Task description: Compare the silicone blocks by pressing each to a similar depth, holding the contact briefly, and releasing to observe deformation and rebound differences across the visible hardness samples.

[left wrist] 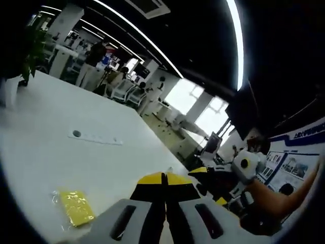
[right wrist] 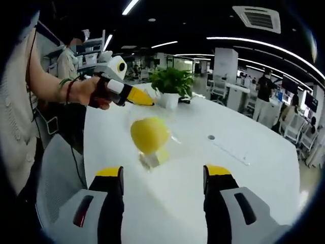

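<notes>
Two grippers on my rig, listed near to far

Left gripper view: my left gripper (left wrist: 165, 178), grey body with black jaws and yellow tips, has its jaws pressed together with nothing between them. Just left of it a flat yellow silicone block in a clear plastic wrapper (left wrist: 76, 207) lies on the broad white tabletop (left wrist: 61, 127). Further out on the table sits a small round grommet (left wrist: 76, 133) at the end of a long white strip (left wrist: 99, 138). At the right, off the table edge, my right gripper (left wrist: 213, 180) shows, held by a hand; its jaws stand apart there. Beyond are office chairs (left wrist: 124, 89), bright windows (left wrist: 200, 109) and a printed wall poster (left wrist: 297, 157).

Right gripper view: the right gripper (right wrist: 162, 178) has its jaws spread wide, holding nothing. Between and beyond them a rounded yellow silicone piece (right wrist: 149, 134) appears above the tabletop (right wrist: 244, 193), with a clear wrapper (right wrist: 152, 160) just beneath it; I cannot tell whether the piece rests on the table or is off it. The left gripper (right wrist: 148, 101) comes in from the left in a hand (right wrist: 94, 91), its yellow tip closed and just above the piece. Behind stand a green potted plant in a white pot (right wrist: 172, 84) and a standing person in dark clothes (right wrist: 264, 94)
</notes>
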